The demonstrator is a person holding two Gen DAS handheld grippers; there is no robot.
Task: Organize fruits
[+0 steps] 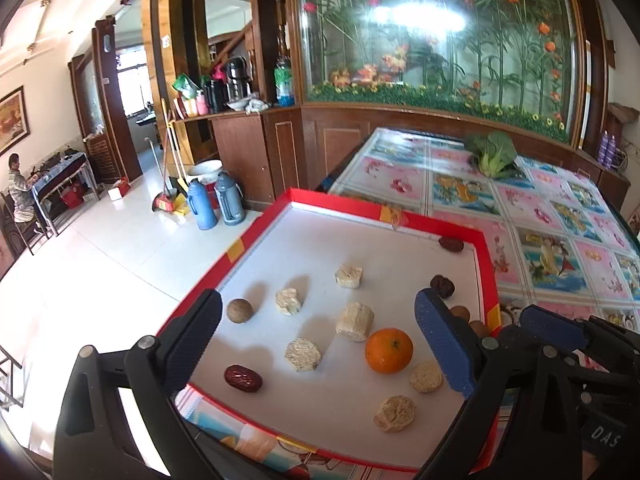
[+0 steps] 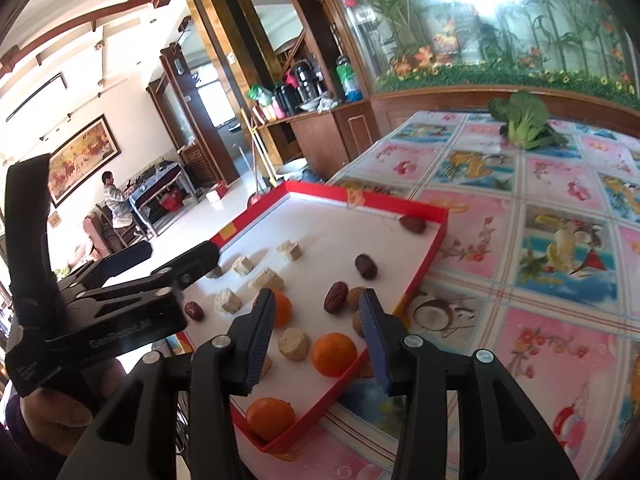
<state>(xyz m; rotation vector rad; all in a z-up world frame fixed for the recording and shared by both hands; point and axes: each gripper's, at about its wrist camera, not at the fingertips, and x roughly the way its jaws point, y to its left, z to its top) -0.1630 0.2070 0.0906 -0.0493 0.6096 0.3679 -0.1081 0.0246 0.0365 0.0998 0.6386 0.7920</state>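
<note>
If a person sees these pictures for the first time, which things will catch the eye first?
Probably the red-rimmed tray at the table's near corner, with bright oranges, dark dates and pale chunks scattered on its white floor. Behind it, a leafy green vegetable lies on the flowered tablecloth, before a large flower-painted glass panel.

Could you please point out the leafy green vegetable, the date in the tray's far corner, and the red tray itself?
Leafy green vegetable (image 1: 493,153): left wrist view, leaves.
Date (image 1: 451,244): left wrist view, middle.
Red tray (image 2: 384,199): right wrist view, far rim.
</note>
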